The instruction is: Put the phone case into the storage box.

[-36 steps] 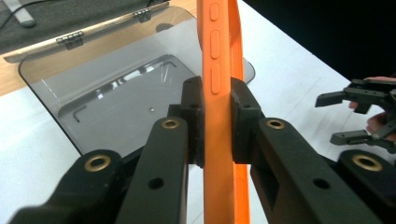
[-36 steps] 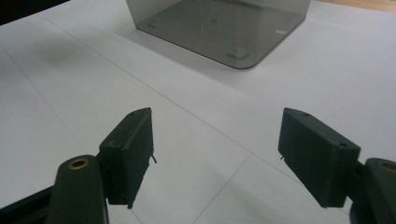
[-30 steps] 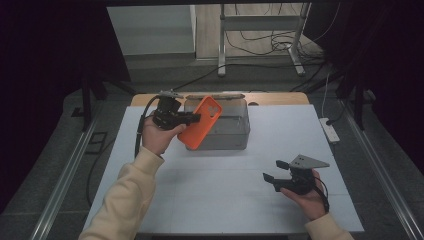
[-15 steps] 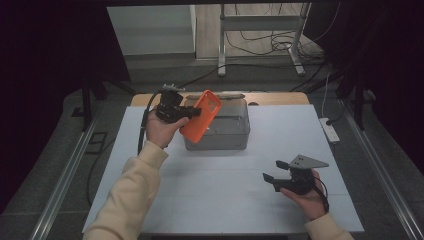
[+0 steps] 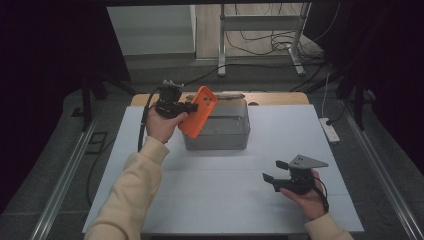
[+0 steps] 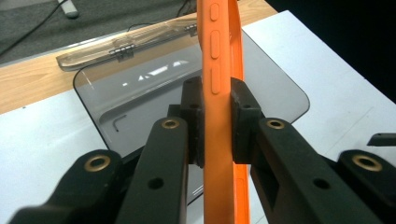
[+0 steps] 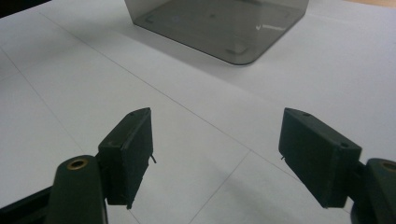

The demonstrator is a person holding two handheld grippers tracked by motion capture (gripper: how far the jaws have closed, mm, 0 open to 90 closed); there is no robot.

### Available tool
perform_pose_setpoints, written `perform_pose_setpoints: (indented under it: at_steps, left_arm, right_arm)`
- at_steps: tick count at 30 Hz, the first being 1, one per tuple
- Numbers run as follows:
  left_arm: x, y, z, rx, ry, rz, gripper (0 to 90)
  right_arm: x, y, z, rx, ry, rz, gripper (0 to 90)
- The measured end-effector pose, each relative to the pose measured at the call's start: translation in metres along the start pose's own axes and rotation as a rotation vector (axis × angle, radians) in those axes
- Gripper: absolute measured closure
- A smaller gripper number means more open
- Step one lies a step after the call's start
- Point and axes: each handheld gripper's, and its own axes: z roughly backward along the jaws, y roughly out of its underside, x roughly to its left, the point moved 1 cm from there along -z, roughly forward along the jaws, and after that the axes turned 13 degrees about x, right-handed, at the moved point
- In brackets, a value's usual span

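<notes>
Already the pick-up looks done: the left gripper (image 5: 186,107) pinches the orange phone case (image 5: 198,111) by its edge, its jaws pressed against both faces, as the left gripper view shows with the phone case (image 6: 219,93) standing on edge between the pads. In the high view the case hangs tilted just above the left rim of the grey translucent box (image 5: 240,137), upper centre of the frame, with the box's clear hinged lid (image 5: 227,95) lying open behind it. What seems left is lowering the case into the box, letting go, and perhaps closing the lid. The right gripper (image 5: 272,175) rests low right of the frame on the white table (image 5: 200,190), jaws spread, holding nothing.
</notes>
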Motion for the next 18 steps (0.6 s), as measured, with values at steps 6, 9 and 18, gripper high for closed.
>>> perform_pose_setpoints:
  at_steps: [6,9,18]
  left_arm:
    - [0.002,-0.005,-0.003,0.003,-0.02,0.015,79.3]
    - [0.005,-0.007,-0.006,0.006,-0.025,0.025,79.3]
    - [0.011,-0.008,-0.014,0.018,-0.046,0.057,79.3]
  right_arm:
    - [0.0,0.0,0.0,-0.001,0.001,0.001,26.6]
    - [0.0,0.0,0.0,0.001,0.001,0.001,26.5]
    - [-0.001,0.001,0.0,0.002,0.004,-0.001,26.4]
